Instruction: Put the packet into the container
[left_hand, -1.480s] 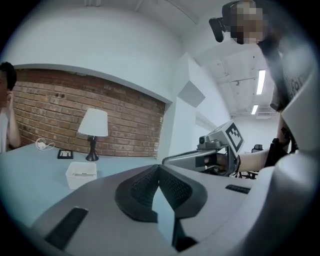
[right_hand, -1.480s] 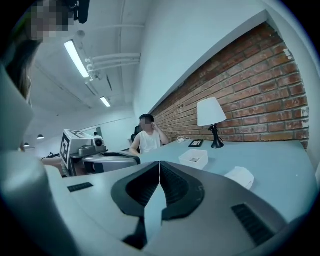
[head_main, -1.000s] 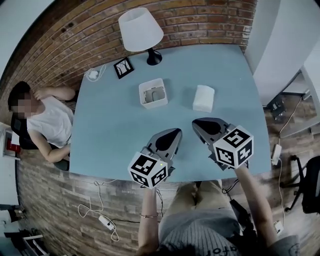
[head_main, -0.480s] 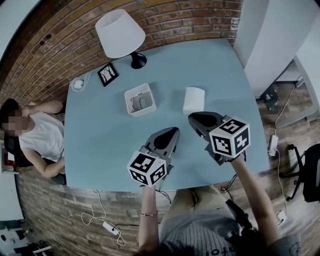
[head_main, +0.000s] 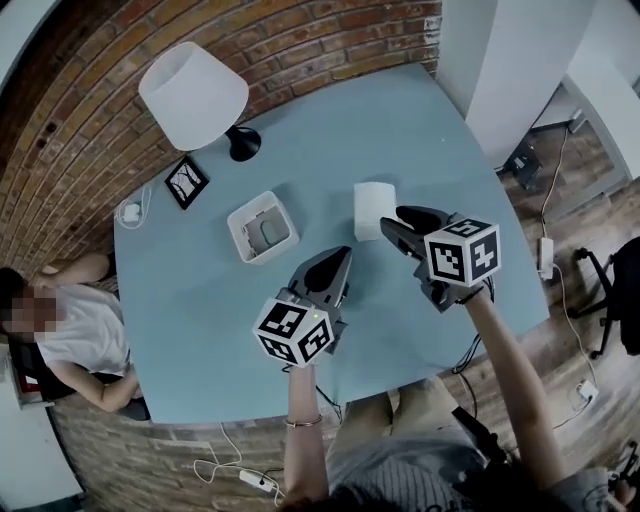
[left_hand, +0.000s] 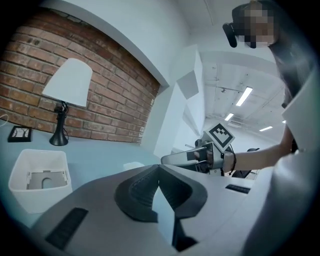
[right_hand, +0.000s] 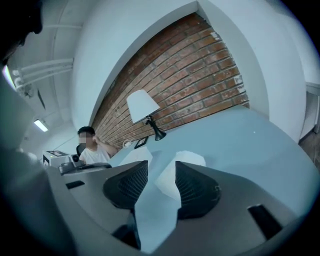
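Note:
A white packet lies flat on the blue table, right of the middle. The white square container stands open-topped to its left. My right gripper hovers at the packet's near right edge; its jaws are opening and nothing is between them. In the right gripper view the packet shows just beyond the parted jaws of that gripper, with the container further left. My left gripper is shut and empty, near the table's middle, and the left gripper view shows its tips meeting, with the container ahead on the left.
A white-shaded lamp and a small black picture frame stand at the far left of the table by the brick wall. A person sits at the table's left side. Cables lie on the floor below the near edge.
My right gripper has moved forward up to the packet's edge. The left gripper has kept about its place. The head view has swung, so everything sits further left in the picture.

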